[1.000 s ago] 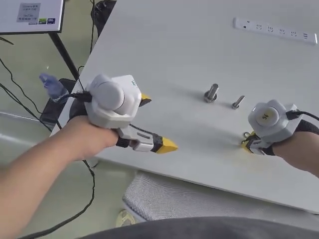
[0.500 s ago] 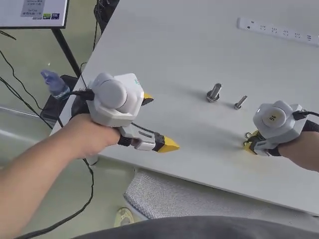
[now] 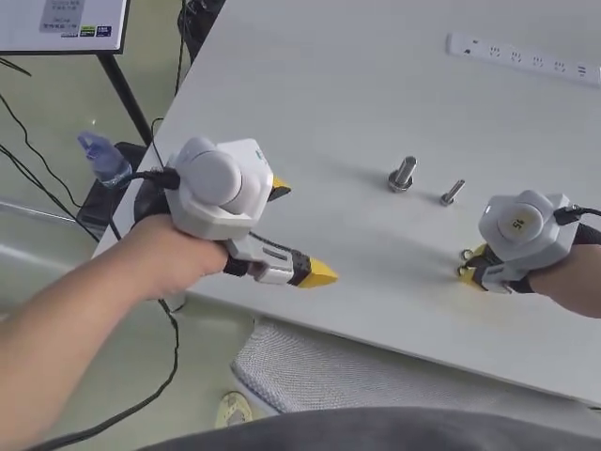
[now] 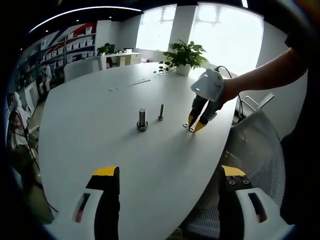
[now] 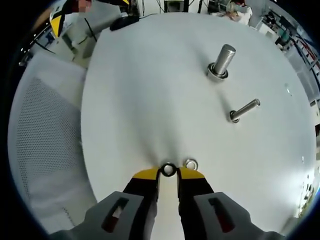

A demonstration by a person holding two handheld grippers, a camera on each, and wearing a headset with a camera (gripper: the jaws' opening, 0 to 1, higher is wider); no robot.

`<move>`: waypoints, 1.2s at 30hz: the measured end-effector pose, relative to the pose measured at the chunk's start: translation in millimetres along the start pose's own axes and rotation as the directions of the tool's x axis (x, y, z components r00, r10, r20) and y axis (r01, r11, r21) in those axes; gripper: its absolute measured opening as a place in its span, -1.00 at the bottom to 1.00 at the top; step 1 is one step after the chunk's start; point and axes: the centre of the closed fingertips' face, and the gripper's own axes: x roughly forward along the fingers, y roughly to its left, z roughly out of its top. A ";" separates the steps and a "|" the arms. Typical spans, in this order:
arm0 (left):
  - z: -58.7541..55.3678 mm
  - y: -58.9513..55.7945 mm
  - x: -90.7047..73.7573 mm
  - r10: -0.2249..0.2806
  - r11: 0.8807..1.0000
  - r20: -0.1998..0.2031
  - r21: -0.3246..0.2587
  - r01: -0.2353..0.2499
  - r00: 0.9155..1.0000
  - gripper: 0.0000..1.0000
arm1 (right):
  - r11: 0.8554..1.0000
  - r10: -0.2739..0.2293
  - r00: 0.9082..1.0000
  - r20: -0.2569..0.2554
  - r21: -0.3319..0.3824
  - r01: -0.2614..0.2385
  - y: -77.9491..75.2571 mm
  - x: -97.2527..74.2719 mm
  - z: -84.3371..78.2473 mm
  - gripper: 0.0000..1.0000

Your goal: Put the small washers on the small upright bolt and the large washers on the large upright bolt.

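Fingers (image 5: 145, 176) of the right gripper (image 5: 168, 174) are pinching one washer (image 5: 168, 169) down on the bench (image 5: 140, 90), with a second washer (image 5: 190, 164) lying just beside it. The large bolt (image 5: 220, 62) and small bolt (image 5: 243, 110) are standing further ahead. The left gripper (image 4: 169, 172) is hovering over the near bench edge, gaping wide and holding nothing.

The table (image 3: 357, 94) has a smooth, matt white top. The large bolt (image 5: 221, 62) and the small bolt (image 5: 244, 110) are bare metal with a bright shine; the washer (image 5: 169, 169) and the other washer (image 5: 190, 164) look the same. The left gripper (image 4: 168, 172) and the right gripper (image 5: 169, 174) have white, slightly glossy plastic shells and matt yellow tips. The chair (image 3: 329, 371) is of grey woven mesh.
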 end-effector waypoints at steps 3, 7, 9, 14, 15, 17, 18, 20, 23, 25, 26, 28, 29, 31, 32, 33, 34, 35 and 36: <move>0.0 -1.1 0.3 -0.001 1.000 0.002 -0.003 0.001 1.000 0.61 | 0.999 -0.003 1.000 -0.004 -0.053 0.003 0.4 -0.1 -0.6 -0.69; -0.1 -1.0 0.6 -0.001 1.000 0.002 -0.006 0.001 1.000 0.61 | 0.999 -0.001 1.000 0.000 -0.047 0.001 0.1 -0.2 -0.8 -0.70; 0.0 -0.9 1.0 -0.001 1.000 0.001 -0.005 0.001 1.000 0.60 | 0.999 -0.002 1.000 0.000 -0.037 0.002 -0.4 -0.2 -0.8 -0.71; 1.7 -2.0 2.4 -0.002 1.000 0.004 -0.006 0.002 1.000 0.59 | 0.998 -0.010 1.000 -0.021 -0.057 0.009 0.6 0.7 -0.4 -0.72; 2.1 -2.2 2.6 -0.002 1.000 0.005 -0.006 0.002 1.000 0.59 | 0.998 -0.011 1.000 -0.028 -0.055 0.010 0.5 0.7 -0.2 -0.72; 2.3 -2.9 3.2 -0.003 1.000 0.005 -0.007 0.003 1.000 0.59 | 0.998 -0.008 0.999 -0.046 -0.062 0.005 0.3 1.0 -0.3 -0.72; 2.3 -3.1 3.3 -0.003 1.000 0.004 -0.006 0.003 1.000 0.59 | 0.999 -0.006 0.998 -0.059 -0.053 0.003 0.3 0.7 -0.9 -0.73; 2.5 -3.6 3.1 -0.003 1.000 0.002 -0.003 0.003 1.000 0.59 | 0.999 -0.007 0.997 -0.077 -0.045 0.003 -0.4 0.9 0.3 -0.74; 3.6 -2.9 2.4 0.001 1.000 0.003 -0.003 -0.001 1.000 0.58 | 1.000 -0.008 0.995 -0.098 -0.026 0.006 -1.0 0.2 -0.2 -0.75; 4.6 -2.8 2.0 0.004 1.000 0.005 -0.005 -0.004 1.000 0.58 | 1.000 -0.008 0.995 -0.099 -0.027 0.006 -1.1 -0.1 -0.8 -0.76; 5.2 -3.1 2.0 0.004 1.000 0.006 -0.004 -0.004 1.000 0.58 | 1.000 -0.009 0.995 -0.098 -0.018 0.007 -1.5 -0.1 -1.0 -0.76; 6.4 -3.6 2.1 0.008 1.000 0.005 0.000 -0.008 1.000 0.58 | 1.000 -0.009 0.996 -0.089 0.003 0.010 -2.5 -0.2 -1.0 -0.77; 7.6 -3.5 2.4 0.010 1.000 0.009 -0.001 -0.010 1.000 0.59 | 1.000 -0.008 0.997 -0.083 0.010 0.009 -2.5 -0.6 -1.0 -0.77; 9.7 -3.7 2.8 0.013 1.000 0.014 -0.003 -0.013 1.000 0.59 | 1.000 -0.006 0.997 -0.075 0.009 0.007 -2.3 -1.0 -1.4 -0.77; 10.6 -3.0 2.8 0.017 1.000 0.016 -0.002 -0.017 1.000 0.59 | 1.000 -0.003 0.997 -0.073 0.010 0.004 -2.5 -1.2 -1.3 -0.77; 11.9 -2.0 2.7 0.023 1.000 0.020 -0.004 -0.023 1.000 0.59 | 1.000 0.005 0.997 -0.073 0.014 -0.004 -2.4 -1.2 -1.4 -0.77; 12.5 -1.6 2.6 0.026 1.000 0.023 -0.007 -0.026 0.999 0.60 | 1.000 0.007 0.997 -0.072 0.016 -0.006 -2.5 -1.2 -1.3 -0.77; 12.8 -1.1 2.4 0.029 1.000 0.024 -0.010 -0.029 0.999 0.60 | 1.000 0.008 0.997 -0.072 0.015 -0.007 -2.4 -1.1 -1.3 -0.77; 12.5 -0.4 2.2 0.034 0.999 0.022 -0.010 -0.033 0.999 0.60 | 1.000 0.010 0.997 -0.072 0.013 -0.009 -2.0 -1.0 -1.3 -0.77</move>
